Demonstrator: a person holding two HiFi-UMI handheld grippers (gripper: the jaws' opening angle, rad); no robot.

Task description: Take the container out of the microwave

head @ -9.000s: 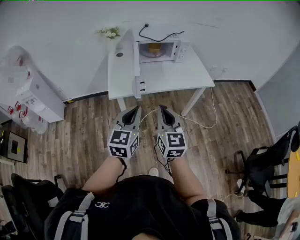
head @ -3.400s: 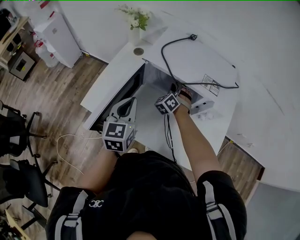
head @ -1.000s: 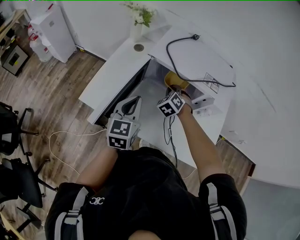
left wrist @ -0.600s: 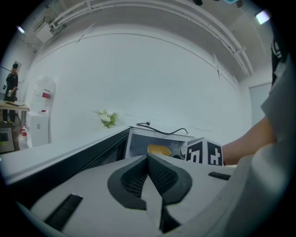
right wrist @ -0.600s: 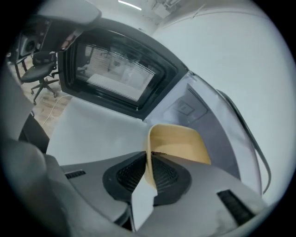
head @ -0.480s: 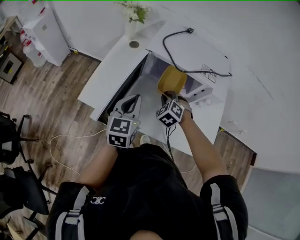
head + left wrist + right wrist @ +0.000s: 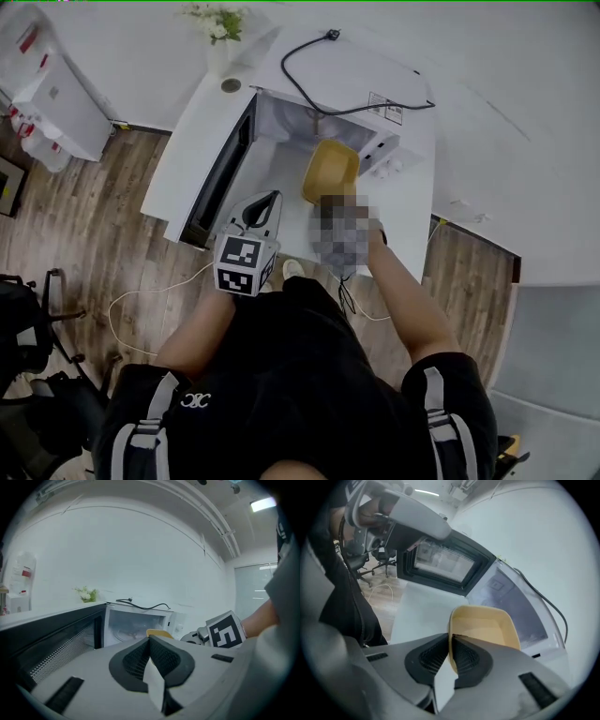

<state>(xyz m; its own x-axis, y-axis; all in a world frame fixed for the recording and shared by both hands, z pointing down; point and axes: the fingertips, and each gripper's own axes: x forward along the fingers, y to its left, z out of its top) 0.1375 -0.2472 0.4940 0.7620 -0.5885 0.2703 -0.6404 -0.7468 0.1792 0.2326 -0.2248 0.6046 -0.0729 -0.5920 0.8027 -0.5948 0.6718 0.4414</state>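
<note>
A yellow container [image 7: 330, 173] hangs over the white table [image 7: 412, 220], just outside the open microwave [image 7: 356, 70]. My right gripper [image 7: 451, 644] grips its near rim, and its jaws are closing on that rim; in the head view a mosaic patch covers most of this gripper [image 7: 323, 200]. The container [image 7: 487, 626] tilts away from me, its inside bare. My left gripper [image 7: 272, 199] floats left of it, in front of the microwave door [image 7: 220, 169], shut on nothing. In the left gripper view the left gripper [image 7: 149, 641] points at the microwave [image 7: 136, 620].
The door [image 7: 440, 562] stands swung out to the left. A black cable [image 7: 309, 94] lies on the microwave's top. A vase of flowers [image 7: 217, 37] stands at the table's far corner. A white cabinet [image 7: 47, 84] and office chairs [image 7: 28, 319] are off to the left.
The right gripper has drawn the yellow container out of the microwave cavity and toward me, over the table. The left gripper shifted a little beside the door.
</note>
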